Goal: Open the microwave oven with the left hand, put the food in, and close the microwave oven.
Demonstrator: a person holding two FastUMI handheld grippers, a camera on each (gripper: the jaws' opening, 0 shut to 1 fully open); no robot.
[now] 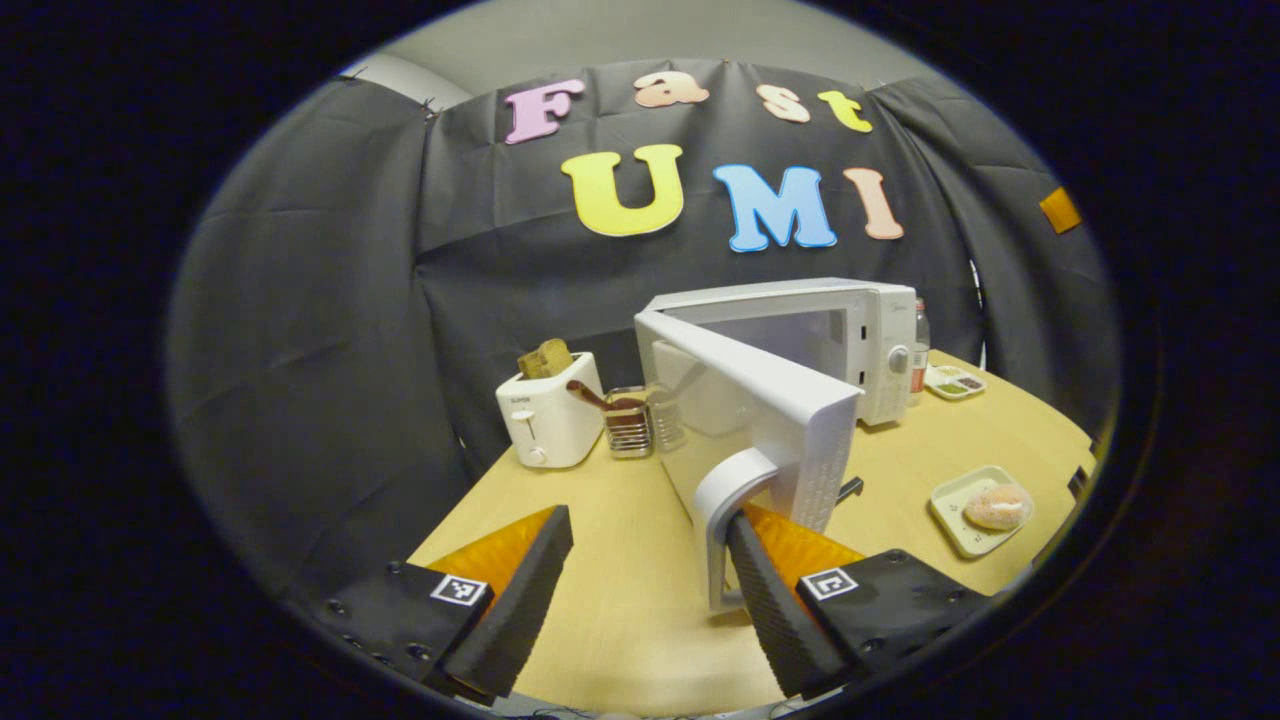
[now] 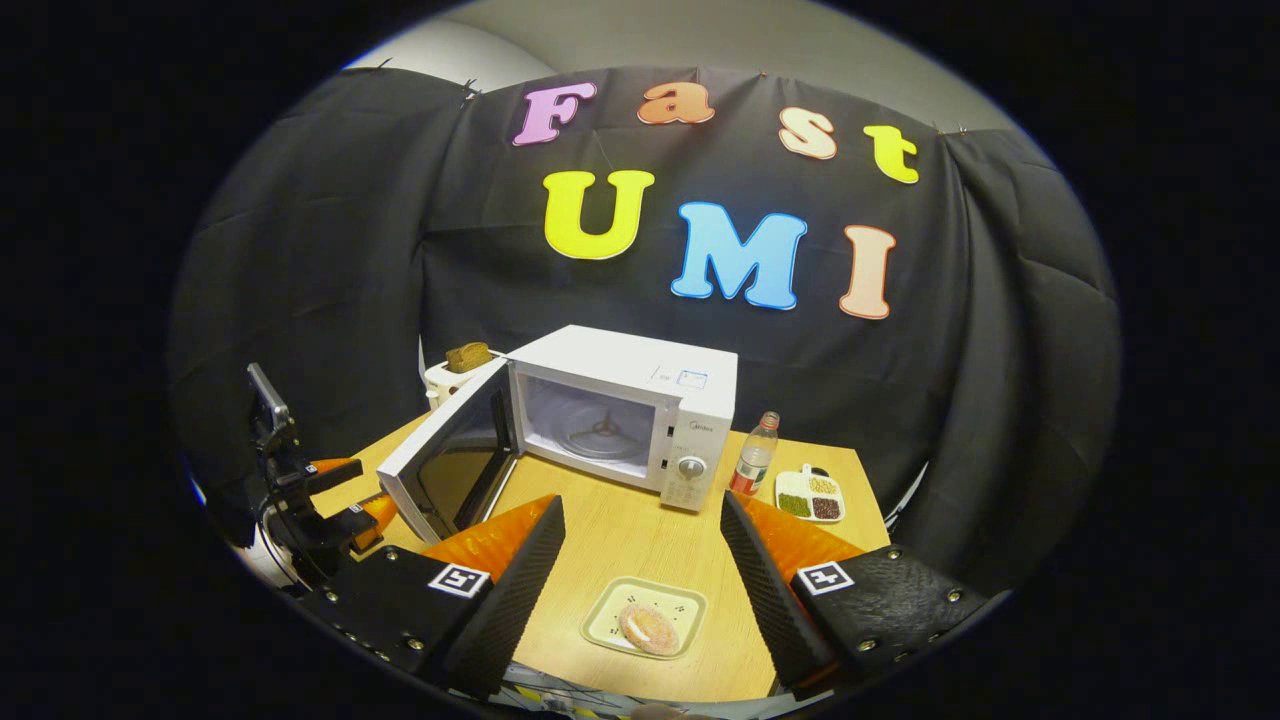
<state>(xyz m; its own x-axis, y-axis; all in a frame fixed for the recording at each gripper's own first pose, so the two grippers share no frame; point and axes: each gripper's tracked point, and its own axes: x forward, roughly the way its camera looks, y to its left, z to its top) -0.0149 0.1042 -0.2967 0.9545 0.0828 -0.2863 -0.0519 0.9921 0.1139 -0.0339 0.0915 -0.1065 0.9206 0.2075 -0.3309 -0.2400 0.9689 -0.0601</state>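
The left gripper [image 1: 650, 580] is spread wide, one finger hooked behind the curved handle [image 1: 725, 500] of the white microwave oven [image 2: 620, 420]'s swung-out door [image 1: 760, 420], so the pull should follow the hinge's arc until the cavity is fully clear. The right gripper [image 2: 640, 570], also gaping and empty, hovers over the pale square plate [image 2: 645, 617] holding the pink round food [image 2: 648, 628] on the wooden table [image 2: 640, 540]. Appliance lettering is too small to read.

Tongs [image 1: 650, 560] at open microwave door [image 1: 760, 420]
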